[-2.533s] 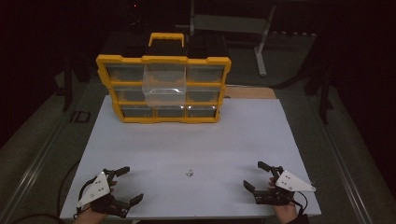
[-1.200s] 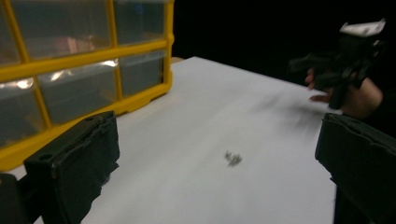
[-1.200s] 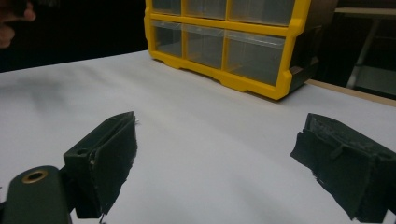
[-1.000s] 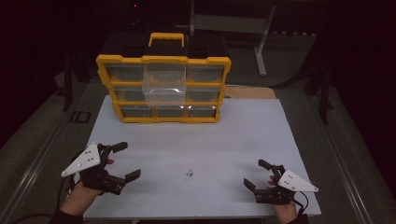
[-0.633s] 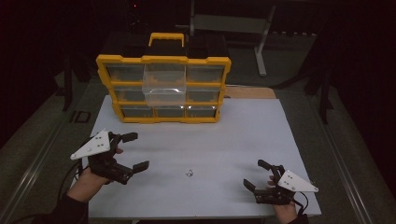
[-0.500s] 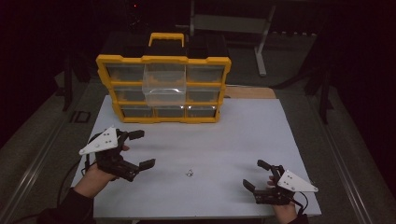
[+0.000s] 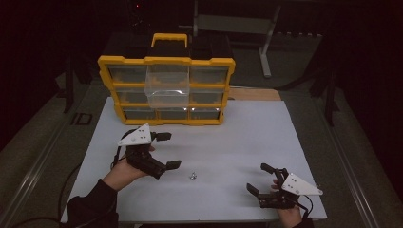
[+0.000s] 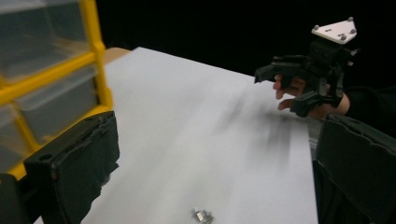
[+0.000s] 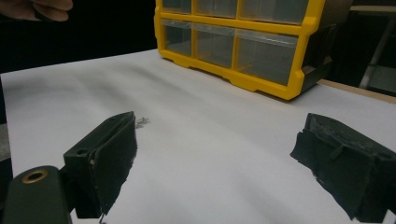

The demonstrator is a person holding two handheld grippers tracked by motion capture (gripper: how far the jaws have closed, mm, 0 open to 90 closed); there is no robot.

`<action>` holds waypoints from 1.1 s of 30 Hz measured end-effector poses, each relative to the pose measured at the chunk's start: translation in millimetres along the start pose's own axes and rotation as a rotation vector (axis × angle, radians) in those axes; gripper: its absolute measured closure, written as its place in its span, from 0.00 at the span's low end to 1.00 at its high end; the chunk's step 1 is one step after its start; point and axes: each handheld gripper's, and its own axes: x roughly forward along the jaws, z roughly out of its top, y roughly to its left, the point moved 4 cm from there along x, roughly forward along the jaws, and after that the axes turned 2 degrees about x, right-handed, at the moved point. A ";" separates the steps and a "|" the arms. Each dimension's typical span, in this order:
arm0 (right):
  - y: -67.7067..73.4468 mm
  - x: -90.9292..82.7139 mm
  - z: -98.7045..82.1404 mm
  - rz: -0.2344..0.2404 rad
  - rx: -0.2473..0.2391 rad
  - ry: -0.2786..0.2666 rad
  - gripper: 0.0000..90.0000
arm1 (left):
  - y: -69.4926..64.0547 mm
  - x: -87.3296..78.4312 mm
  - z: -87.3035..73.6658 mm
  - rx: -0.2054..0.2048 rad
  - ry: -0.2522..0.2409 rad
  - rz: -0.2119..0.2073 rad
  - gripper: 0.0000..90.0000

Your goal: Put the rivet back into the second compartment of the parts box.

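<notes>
The high view looks down over the white table (image 7: 237,133); both low gripper views share its yellow organizer (image 7: 166,90).

The organiser (image 7: 166,90) stood at the table's (image 7: 237,142) far edge. A small metal part (image 7: 193,176) lay before it, between the left gripper (image 7: 168,150) and the right gripper (image 7: 260,179).

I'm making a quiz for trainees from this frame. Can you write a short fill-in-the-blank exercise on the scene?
1. The frame of the drawer organizer is coloured ____.
2. The small metal part lies on the ____ mat.
3. The jaws of both the left gripper and the right gripper stand ____.
4. The gripper nearer to the organizer is the ____ one.

Missing words: yellow; white; open; left
</notes>
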 end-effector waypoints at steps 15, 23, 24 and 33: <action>0.4 0.8 -1.4 0.008 0.002 0.010 0.12 | -3.7 55.0 -38.6 -0.036 0.177 -0.002 0.21; 0.7 1.5 -2.3 0.015 0.002 0.016 0.12 | -2.8 72.9 -58.6 -0.081 0.289 0.010 0.44; 0.7 1.5 -2.3 0.015 0.002 0.016 0.12 | -2.5 75.1 -60.7 -0.088 0.300 0.011 0.44; 0.9 1.9 -2.9 0.017 0.000 0.021 0.13 | -1.2 91.1 -76.0 -0.104 0.416 0.025 0.62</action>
